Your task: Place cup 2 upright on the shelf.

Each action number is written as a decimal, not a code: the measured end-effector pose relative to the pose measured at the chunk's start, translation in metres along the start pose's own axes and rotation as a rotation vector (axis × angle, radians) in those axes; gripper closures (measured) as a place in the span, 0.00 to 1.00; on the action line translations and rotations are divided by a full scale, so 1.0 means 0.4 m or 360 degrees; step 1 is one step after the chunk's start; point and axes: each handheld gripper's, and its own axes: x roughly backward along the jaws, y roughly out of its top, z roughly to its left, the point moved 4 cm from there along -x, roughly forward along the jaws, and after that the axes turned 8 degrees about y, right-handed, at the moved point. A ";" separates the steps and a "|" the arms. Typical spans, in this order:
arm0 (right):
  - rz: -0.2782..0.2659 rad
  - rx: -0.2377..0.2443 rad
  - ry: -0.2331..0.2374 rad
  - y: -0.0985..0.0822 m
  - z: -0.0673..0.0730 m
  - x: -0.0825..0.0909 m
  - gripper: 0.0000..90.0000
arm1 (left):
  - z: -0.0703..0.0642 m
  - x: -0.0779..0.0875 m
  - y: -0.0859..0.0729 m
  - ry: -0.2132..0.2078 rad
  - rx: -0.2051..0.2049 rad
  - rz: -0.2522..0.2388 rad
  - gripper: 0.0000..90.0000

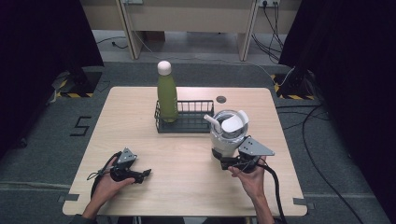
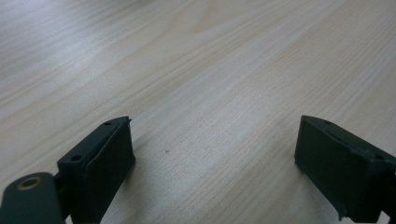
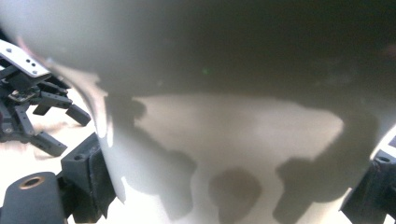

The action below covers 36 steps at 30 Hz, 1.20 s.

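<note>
From above, the right tool (image 1: 223, 162) grasps the white kettle (image 1: 227, 135); the left tool (image 2: 212, 168), in its own view, rests released over bare worktop (image 2: 224, 70).

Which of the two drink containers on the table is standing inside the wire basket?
The tall green bottle with the white cap stands in the black wire basket. The white jug stands outside it, on the table, at the right gripper.

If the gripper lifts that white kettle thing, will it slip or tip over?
The white kettle looks smooth and rounded, so it may slip; the right gripper is clamped low on its body. Its lid stands flipped open, so tilting could spill whatever is inside. It looks wide and squat, so probably steady when set down.
</note>
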 end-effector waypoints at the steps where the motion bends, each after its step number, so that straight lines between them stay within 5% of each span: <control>1: -0.0004 -0.0004 0.0000 0.003 -0.002 -0.001 0.12 | 0.000 0.000 0.000 0.0000 0.0000 0.0000 0.12; 36: -0.0018 0.0012 -0.0002 0.100 -0.077 -0.101 0.12 | 0.000 0.000 0.000 -0.0003 0.0001 0.0000 0.12</control>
